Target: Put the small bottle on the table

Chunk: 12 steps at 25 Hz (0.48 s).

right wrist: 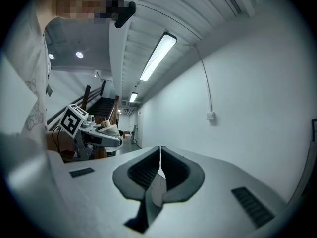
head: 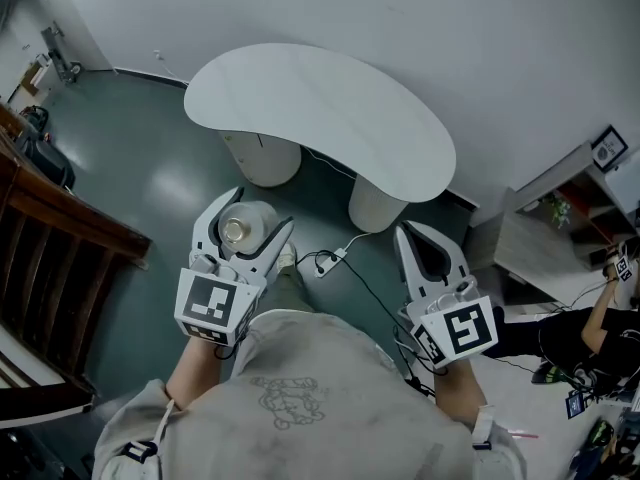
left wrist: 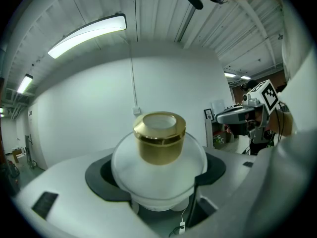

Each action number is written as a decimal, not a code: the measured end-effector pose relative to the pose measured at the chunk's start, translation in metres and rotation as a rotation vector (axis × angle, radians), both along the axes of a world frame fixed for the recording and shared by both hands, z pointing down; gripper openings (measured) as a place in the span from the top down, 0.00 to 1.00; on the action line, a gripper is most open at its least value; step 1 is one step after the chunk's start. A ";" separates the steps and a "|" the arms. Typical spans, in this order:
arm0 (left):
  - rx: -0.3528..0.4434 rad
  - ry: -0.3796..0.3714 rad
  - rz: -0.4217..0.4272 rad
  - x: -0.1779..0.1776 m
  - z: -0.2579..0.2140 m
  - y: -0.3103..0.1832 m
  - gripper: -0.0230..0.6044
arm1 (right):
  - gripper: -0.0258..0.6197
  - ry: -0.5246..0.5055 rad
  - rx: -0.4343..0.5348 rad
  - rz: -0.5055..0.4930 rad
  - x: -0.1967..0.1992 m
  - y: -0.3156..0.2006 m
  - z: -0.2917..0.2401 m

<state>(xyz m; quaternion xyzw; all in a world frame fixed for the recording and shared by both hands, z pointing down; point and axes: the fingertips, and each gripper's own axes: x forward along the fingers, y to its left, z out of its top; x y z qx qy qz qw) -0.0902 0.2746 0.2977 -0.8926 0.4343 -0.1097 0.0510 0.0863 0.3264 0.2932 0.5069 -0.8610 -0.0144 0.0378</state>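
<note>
Left gripper view: left gripper fingers clamp the small bottle, base hidden; right gripper sits closed, empty.

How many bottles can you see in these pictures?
1. The small bottle, frosted with a gold cap, is clamped in the left hand-held gripper, in the air and short of the white table. The right hand-held gripper is shut and empty.

Left forearm and right forearm reach forward from the chest, well apart, each ending in a white two-jaw tool topped by a black-and-white marker cube. The left gripper has its jaws spread and clamped on a small frosted white bottle with a gold cap. The right gripper points ahead with its jaws pressed together, tip to tip.
</note>
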 end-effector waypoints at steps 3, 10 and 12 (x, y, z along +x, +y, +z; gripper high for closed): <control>0.000 0.005 0.006 0.003 0.007 -0.010 0.43 | 0.91 0.010 0.003 0.002 0.001 -0.010 0.006; 0.005 0.014 0.016 -0.001 0.019 -0.043 0.43 | 0.91 0.029 0.008 0.010 -0.004 -0.045 0.016; -0.005 0.011 0.013 -0.005 0.021 -0.056 0.43 | 0.91 0.030 0.001 0.010 -0.007 -0.057 0.018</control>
